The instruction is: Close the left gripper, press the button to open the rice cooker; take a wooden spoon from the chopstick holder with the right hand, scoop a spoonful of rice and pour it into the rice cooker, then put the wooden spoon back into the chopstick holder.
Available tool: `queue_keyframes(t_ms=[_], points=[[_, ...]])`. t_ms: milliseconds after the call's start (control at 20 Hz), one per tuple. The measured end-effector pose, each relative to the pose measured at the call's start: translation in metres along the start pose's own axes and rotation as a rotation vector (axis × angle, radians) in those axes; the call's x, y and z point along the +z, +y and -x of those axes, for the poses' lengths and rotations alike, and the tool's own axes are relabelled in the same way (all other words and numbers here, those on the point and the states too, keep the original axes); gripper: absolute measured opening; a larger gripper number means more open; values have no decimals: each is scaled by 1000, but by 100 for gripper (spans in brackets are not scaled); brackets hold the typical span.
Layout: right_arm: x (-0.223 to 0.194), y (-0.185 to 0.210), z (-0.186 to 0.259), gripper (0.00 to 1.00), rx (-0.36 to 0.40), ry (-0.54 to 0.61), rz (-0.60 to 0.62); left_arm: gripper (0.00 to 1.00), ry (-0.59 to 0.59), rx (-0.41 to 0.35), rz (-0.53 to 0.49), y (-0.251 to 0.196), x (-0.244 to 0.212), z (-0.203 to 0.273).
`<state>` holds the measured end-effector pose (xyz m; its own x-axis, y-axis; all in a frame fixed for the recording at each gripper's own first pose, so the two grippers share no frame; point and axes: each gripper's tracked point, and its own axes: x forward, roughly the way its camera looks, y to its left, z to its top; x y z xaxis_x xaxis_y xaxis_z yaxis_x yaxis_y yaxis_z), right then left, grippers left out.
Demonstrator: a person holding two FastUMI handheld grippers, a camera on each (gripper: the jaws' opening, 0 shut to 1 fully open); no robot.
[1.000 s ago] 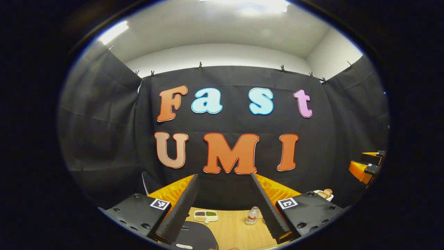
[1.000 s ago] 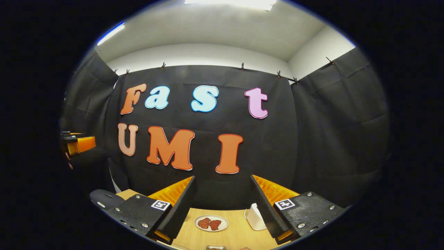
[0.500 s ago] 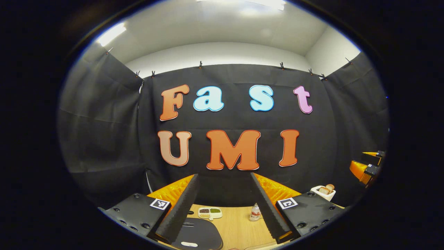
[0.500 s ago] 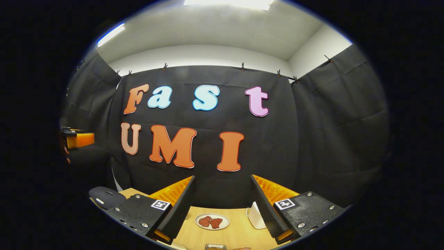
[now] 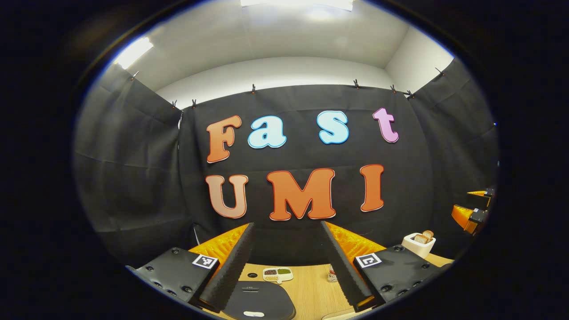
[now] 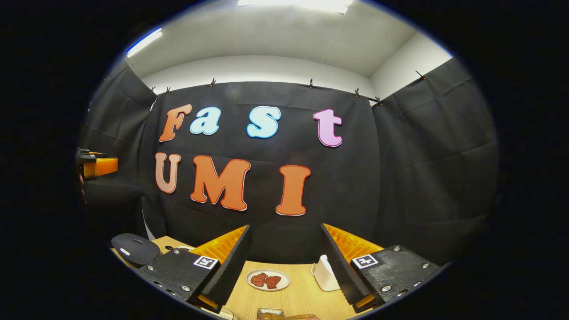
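Both grippers up over the surface, jaws wide, nothing held.

Left gripper (image 5: 286,266) is above the wooden surface (image 5: 311,289); the rice cooker (image 5: 260,302) sits lid down right below it, a divided dish (image 5: 278,274) of grains just behind. Right gripper (image 6: 284,266) is above a plate (image 6: 268,280) of reddish pieces, with a white container (image 6: 326,278) just beside its right finger. Rice cooker also at far left in the right gripper view.
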<state>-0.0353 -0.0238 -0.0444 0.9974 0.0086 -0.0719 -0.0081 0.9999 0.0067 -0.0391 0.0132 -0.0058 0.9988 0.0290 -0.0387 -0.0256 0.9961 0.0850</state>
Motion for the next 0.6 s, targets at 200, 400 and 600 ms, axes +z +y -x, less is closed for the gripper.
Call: queue_keyframes(t_ms=[200, 400, 600], points=[[-9, -1, 8, 94, 1, 25, -4, 23, 61, 19, 28, 9, -13, -2], [-14, -5, 11, 94, -10, 39, 9, 13, 166, 44, 61, 24, -36, -7], [-20, -13, 16, 95, -28, 55, 9, 14, 416, 55, 116, 37, -89, -12]])
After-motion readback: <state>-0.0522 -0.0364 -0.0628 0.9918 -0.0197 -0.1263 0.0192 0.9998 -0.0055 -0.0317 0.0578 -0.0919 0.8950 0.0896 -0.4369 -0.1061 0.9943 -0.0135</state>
